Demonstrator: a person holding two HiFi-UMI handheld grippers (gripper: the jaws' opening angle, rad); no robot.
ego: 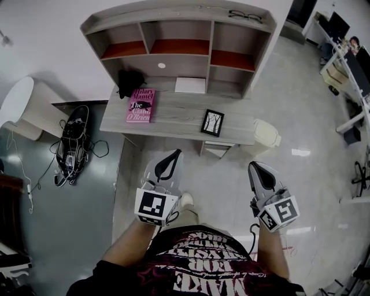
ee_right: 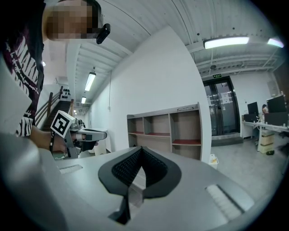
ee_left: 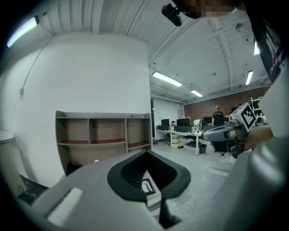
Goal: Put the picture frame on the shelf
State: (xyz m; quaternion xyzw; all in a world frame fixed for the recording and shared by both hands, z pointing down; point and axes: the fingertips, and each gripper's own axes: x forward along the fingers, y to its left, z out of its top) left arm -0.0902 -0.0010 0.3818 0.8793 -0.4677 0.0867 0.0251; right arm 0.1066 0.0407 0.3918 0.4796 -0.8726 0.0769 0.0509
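2 grippers low over the floor (ego: 231, 191), well short of the desk (ego: 173, 120); left gripper (ego: 175, 154) with jaws closed tip to tip on nothing; right gripper (ego: 255, 166) likewise pinched together, nothing held; picture frame (ego: 212, 122) lying on the desk near its front right edge, apart from both grippers; shelf (ego: 179, 34) at the back of the desk, 3 upper compartments with red-brown floors; pink book (ego: 140, 105) left of the frame, well apart from it; black bundle (ego: 130, 81) in the lower left niche; white sheet (ego: 190, 85) under the middle compartment, behind the frame; glasses (ego: 245, 15) on the shelf's top; pale bin (ego: 267, 134) just beside the desk's right end; cables (ego: 72, 144) on the floor at left.
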